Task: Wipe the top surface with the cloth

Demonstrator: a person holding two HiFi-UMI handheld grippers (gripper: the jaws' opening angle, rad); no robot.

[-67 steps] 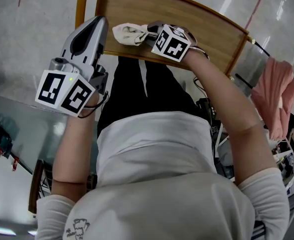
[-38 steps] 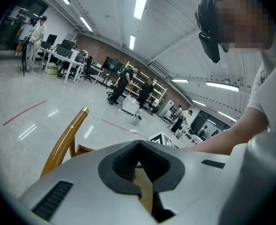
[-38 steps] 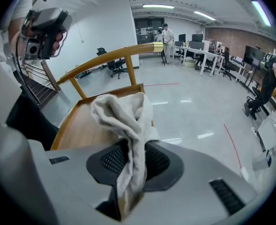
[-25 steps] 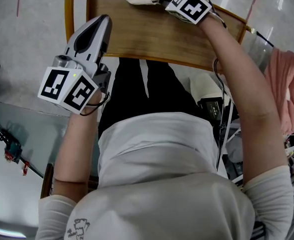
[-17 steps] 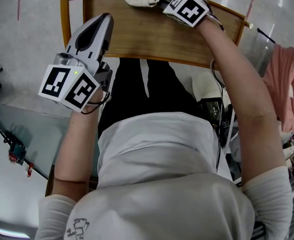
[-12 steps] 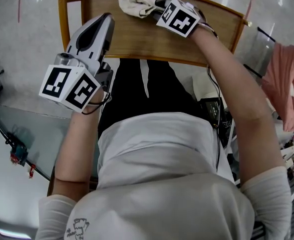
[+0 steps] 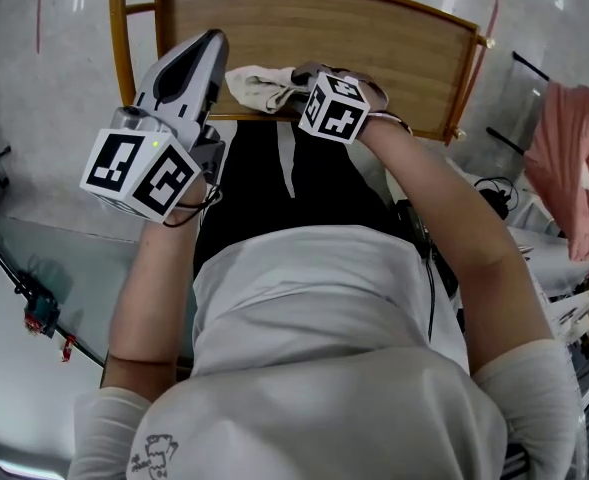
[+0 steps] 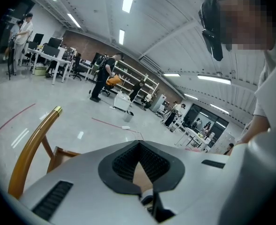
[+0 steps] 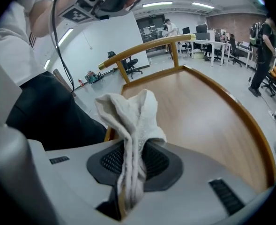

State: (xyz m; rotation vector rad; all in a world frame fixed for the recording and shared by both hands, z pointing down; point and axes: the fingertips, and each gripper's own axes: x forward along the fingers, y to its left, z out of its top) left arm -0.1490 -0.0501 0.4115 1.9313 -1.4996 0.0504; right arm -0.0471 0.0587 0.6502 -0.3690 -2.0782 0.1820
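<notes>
The right gripper point(image 9: 134, 159) is pinching the white cloth point(image 9: 128, 114) at the lower edge of the wooden tabletop point(image 7: 374, 43). The left gripper point(image 8: 138, 144), jaws pressed together, is hovering above the grey office floor point(image 7: 64, 88).

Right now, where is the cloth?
In the head view the cloth is clamped in the right gripper and lies at the near edge of the wooden top, just right of the left gripper.
</notes>
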